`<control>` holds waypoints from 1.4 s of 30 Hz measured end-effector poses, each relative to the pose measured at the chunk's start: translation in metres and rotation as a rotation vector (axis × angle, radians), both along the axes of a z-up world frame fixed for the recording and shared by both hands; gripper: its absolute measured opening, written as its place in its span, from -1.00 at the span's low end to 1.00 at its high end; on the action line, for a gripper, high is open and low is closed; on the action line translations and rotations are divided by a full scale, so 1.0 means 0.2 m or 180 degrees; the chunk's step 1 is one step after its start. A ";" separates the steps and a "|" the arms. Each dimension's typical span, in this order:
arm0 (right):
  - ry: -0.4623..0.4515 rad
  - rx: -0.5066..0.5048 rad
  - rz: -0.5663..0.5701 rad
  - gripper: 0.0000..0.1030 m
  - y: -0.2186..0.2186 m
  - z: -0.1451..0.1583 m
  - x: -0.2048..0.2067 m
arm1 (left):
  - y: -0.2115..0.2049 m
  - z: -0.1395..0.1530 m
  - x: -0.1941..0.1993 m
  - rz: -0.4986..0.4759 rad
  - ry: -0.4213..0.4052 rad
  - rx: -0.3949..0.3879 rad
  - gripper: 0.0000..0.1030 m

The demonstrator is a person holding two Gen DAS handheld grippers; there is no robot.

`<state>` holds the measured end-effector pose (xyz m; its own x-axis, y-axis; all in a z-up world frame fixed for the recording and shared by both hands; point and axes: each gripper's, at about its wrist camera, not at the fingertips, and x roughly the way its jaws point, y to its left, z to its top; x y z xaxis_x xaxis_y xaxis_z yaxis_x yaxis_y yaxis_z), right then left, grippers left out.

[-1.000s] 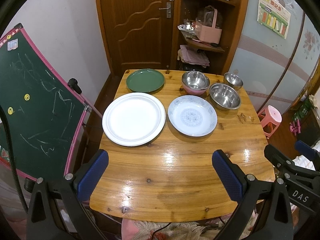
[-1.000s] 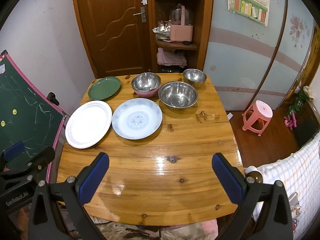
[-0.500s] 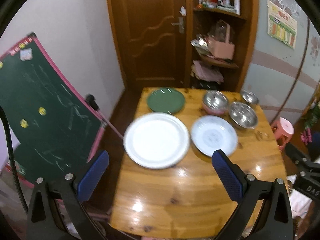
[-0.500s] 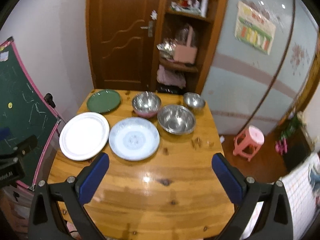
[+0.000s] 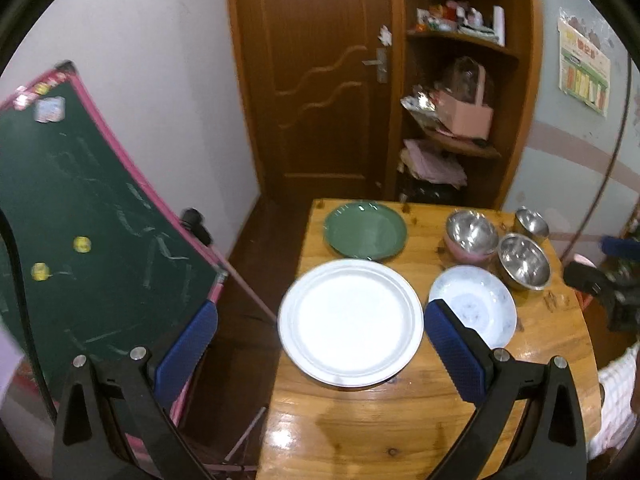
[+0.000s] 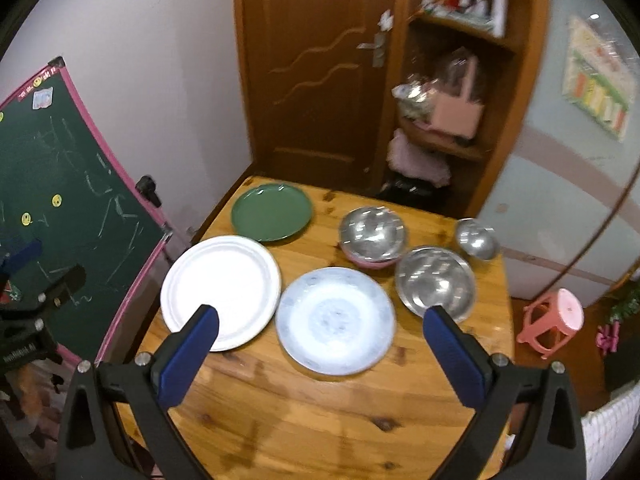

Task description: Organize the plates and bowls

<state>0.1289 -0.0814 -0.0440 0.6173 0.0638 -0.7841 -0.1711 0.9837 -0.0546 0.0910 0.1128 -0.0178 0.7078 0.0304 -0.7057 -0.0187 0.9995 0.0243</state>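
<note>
Both hand-held grippers are up in the air over the near side of the wooden counter (image 6: 400,408), and neither one has anything in it. The left hand-held gripper (image 5: 320,344) has its jaws spread wide, with the big white plate (image 5: 350,322) showing between the blue pads. Same deal with the right hand-held gripper (image 6: 320,344): jaws wide apart, nothing between them but a view of the patterned blue-white plate (image 6: 335,320).

All the dishes sit on the far half of the counter. The white plate is on the left, near the counter's left edge, and the patterned plate is just to its right, rims nearly touching. Behind the white plate there's a green plate (image 6: 272,212) by the far left corner. Then three steel bowls: one (image 6: 373,236) sitting in a pink bowl (image 6: 366,261) behind the patterned plate, a larger steel bowl (image 6: 435,282) just beside it on the right, and a small steel bowl (image 6: 477,239) near the far right corner.

Off the left side stands a green chalkboard (image 5: 80,220) with a pink frame, and a pink stool (image 6: 554,318) is on the floor to the right.
</note>
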 end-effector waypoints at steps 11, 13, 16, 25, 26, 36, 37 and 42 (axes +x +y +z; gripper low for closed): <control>0.0729 0.0151 0.0445 0.39 0.21 -0.48 0.53 | 0.19 -0.53 0.37 -0.0116 0.0793 -0.0137 0.99; 0.0849 0.0145 0.0439 0.35 0.24 -0.57 0.61 | 0.23 -0.64 0.43 -0.0069 0.0977 -0.0205 0.92; 0.1051 0.0224 0.0454 0.27 0.28 -0.70 0.71 | 0.30 -0.77 0.49 0.0012 0.1186 -0.0271 0.88; 0.1392 0.0260 0.0437 0.07 0.31 -0.94 0.89 | 0.49 -1.03 0.62 0.0192 0.1665 -0.0733 0.50; 0.1409 0.0267 0.0449 0.05 0.32 -0.95 0.90 | 0.50 -1.05 0.63 0.0214 0.1700 -0.0762 0.47; 0.1651 0.0246 0.0519 -0.22 0.38 -1.08 0.99 | 0.52 -1.17 0.69 0.0219 0.1977 -0.1051 0.01; 0.1673 0.0260 0.0525 -0.22 0.38 -1.09 1.00 | 0.52 -1.17 0.70 0.0225 0.1989 -0.1076 -0.02; 0.1748 0.0300 0.0528 -0.31 0.37 -1.13 1.01 | 0.53 -1.19 0.72 0.0228 0.2048 -0.1132 -0.16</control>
